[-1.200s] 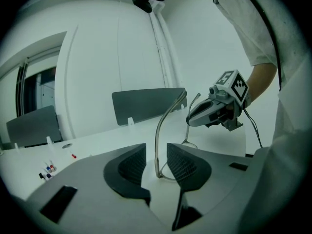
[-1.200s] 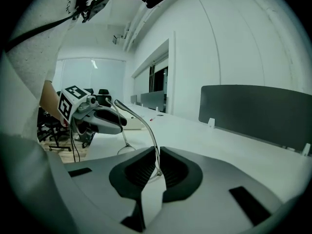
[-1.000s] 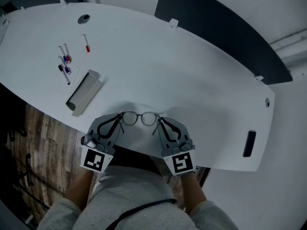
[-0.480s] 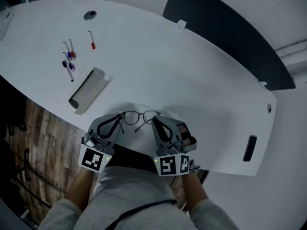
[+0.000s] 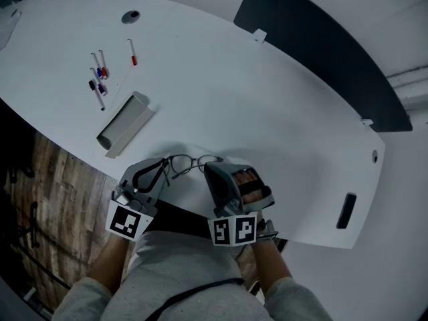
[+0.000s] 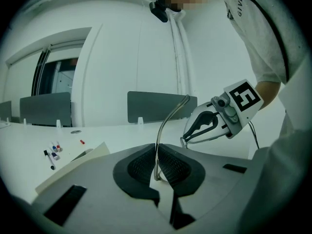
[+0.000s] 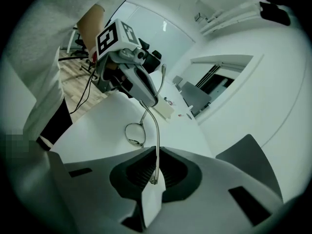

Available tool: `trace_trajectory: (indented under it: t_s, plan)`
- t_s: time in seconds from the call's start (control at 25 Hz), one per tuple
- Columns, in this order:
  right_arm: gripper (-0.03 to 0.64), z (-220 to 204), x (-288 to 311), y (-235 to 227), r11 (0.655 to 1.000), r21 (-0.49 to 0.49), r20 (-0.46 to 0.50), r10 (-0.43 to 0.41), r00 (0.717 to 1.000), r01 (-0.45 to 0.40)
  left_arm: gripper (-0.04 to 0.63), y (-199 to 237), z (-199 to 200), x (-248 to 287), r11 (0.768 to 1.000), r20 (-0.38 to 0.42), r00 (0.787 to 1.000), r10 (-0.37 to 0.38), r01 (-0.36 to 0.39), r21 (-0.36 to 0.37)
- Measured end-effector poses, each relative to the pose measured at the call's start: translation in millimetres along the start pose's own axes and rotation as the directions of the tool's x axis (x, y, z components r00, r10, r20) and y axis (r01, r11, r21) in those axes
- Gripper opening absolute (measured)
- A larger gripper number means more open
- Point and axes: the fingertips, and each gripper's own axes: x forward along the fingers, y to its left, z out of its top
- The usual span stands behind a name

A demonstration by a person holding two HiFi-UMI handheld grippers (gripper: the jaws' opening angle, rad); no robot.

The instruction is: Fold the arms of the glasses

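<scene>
The step in hand looks like folding the right arm [image 7: 157,140] of the glasses [image 5: 190,162] inward. The glasses hang between the 2 grippers at the near edge of the white table [image 5: 267,112].

The left gripper [image 5: 166,170] has its pads pressed together on the thin left arm [image 6: 163,130], pinching it near the tip. The right gripper [image 5: 210,170] pinches the right arm the same way, with the wire clamped between its ribbed pads. This gripper is tilted onto its side, with 2 faces of its marker cube showing in the head view.

To do the fold well, the left gripper should act as a fixed anchor and hold the frame steady. The right one should swing its arm in a flat arc about the hinge, toward the back of the lenses. Any twist along the wire would likely bend it, so the pinch is best kept light, and the arc should follow the hinge and not force it. The second arm then goes over the first.

The glasses are a slim, dark metal wire frame with round lenses. 1 lens [image 7: 135,134] shows clearly in the right gripper view. The arms are thin and curve gently at their ends. I cannot tell whether the frame touches the table or hangs just above it.
</scene>
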Motion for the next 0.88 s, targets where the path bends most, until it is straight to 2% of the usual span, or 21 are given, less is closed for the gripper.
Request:
trace_trajectory:
  t_s: [0.08, 0.2, 0.28, 0.4, 0.56, 0.64, 0.76, 0.88]
  plan:
    - [0.032, 1.4, 4.1, 4.2, 0.999, -0.038, -0.007, 0.028, 1.0, -0.028, 0.029, -0.5, -0.6, 0.3, 1.0, -0.003, 1.0, -0.004, 0.004, 0.01]
    - [0.032, 3.4, 9.3, 9.4, 0.996, -0.057, -0.006, 0.062, 0.998, -0.062, 0.029, 2.3, -2.4, -0.4, 0.997, 0.004, 1.0, 0.022, -0.021, -0.075]
    - [0.032, 3.9, 12.2, 12.7, 0.994, -0.07, -0.008, 0.08, 0.997, -0.081, 0.029, 3.4, -3.1, -0.3, 0.998, 0.002, 1.0, 0.017, -0.017, -0.063]
    - [0.031, 3.6, 15.5, 17.5, 0.991, -0.078, -0.011, 0.106, 0.994, -0.106, 0.029, 4.6, -4.2, 0.3, 0.994, 0.002, 0.999, 0.032, -0.032, -0.104]
    - [0.031, 2.4, 17.5, 20.7, 0.99, -0.078, -0.013, 0.119, 0.993, -0.12, 0.029, 4.8, -3.2, 1.8, 0.994, 0.007, 0.999, 0.033, -0.032, -0.107]
    - [0.03, 2.2, 18.2, 21.3, 0.989, -0.077, -0.014, 0.123, 0.992, -0.124, 0.029, 4.5, -2.5, 2.0, 0.996, 0.007, 1.0, 0.024, -0.023, -0.082]
    - [0.029, 1.9, 19.2, 21.5, 0.989, -0.081, -0.017, 0.124, 0.992, -0.125, 0.029, 3.1, -1.9, 2.0, 1.0, -0.007, 1.0, -0.014, 0.014, 0.026]
    - [0.029, 1.7, 20.3, 22.0, 0.988, -0.093, -0.022, 0.122, 0.992, -0.124, 0.029, 3.1, -2.8, 1.2, 0.999, -0.012, 1.0, -0.024, 0.025, 0.038]
